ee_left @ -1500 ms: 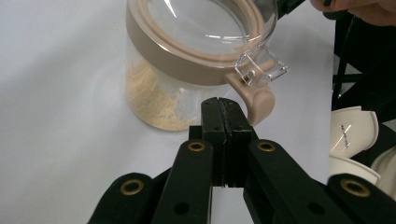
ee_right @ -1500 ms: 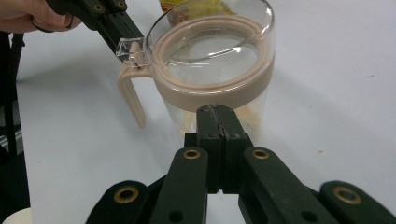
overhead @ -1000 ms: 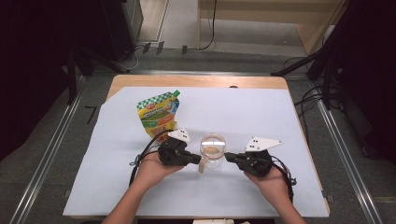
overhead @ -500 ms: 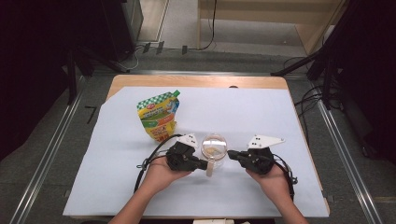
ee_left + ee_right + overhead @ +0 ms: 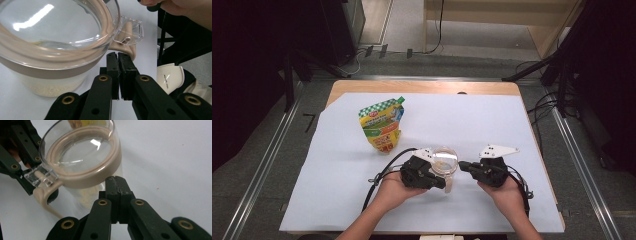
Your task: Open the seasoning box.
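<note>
white table sheet (image 5: 337,170) offered little friction, so the closed, empty left gripper (image 5: 118,56) and right gripper (image 5: 115,180), pressing beside the jar (image 5: 445,165), risked tipping it.

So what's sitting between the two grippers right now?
The clear lidded jar, seen in the high view between the left gripper and right gripper; nothing else.

The jar (image 5: 445,165) stands between the 2 grippers, with the pouch (image 5: 383,124) behind, seemingly apart.

left tool (image 5: 443,181) closed, right tool (image 5: 462,165) closed
</note>
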The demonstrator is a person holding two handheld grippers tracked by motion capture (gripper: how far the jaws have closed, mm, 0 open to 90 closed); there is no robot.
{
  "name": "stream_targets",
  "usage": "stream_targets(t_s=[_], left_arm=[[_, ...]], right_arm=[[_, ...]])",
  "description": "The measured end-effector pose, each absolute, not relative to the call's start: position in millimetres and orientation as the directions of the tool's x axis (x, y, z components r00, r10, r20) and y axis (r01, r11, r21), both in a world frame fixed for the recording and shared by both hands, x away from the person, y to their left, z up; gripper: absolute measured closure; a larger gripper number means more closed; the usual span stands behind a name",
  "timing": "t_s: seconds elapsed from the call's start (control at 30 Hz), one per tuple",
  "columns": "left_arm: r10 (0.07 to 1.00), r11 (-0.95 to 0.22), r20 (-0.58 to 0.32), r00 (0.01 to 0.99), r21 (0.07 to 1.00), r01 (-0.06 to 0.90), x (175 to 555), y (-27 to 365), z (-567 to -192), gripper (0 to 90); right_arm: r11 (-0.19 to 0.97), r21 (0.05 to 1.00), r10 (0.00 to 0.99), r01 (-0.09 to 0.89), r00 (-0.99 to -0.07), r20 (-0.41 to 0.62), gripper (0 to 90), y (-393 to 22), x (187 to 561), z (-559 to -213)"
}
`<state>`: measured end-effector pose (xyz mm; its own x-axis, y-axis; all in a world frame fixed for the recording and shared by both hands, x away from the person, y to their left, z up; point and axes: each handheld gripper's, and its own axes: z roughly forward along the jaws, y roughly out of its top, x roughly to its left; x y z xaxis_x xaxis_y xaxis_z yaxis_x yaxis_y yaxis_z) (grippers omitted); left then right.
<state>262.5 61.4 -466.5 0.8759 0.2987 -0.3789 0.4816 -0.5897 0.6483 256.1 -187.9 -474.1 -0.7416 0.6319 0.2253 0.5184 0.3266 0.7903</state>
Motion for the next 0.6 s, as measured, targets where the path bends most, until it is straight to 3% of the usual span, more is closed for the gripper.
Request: stream_targets(t_s=[0.27,0.6], left_arm=[[0.282,-0.6,-0.355,0.891,0.66,0.453,264.6,79.0,-452.6,84.9],[0.336,-0.561,-0.335,0.88,0.68,0.473,275.5,108.1,-439.7,82.3]], right_arm=[[0.323,0.801,0.628,0.504,-0.747,0.217,90.0,-190.1,240.1,-468.8],[0.337,0.81,0.603,0.48,-0.771,0.206,90.0,-182.9,206.5,-465.0]])
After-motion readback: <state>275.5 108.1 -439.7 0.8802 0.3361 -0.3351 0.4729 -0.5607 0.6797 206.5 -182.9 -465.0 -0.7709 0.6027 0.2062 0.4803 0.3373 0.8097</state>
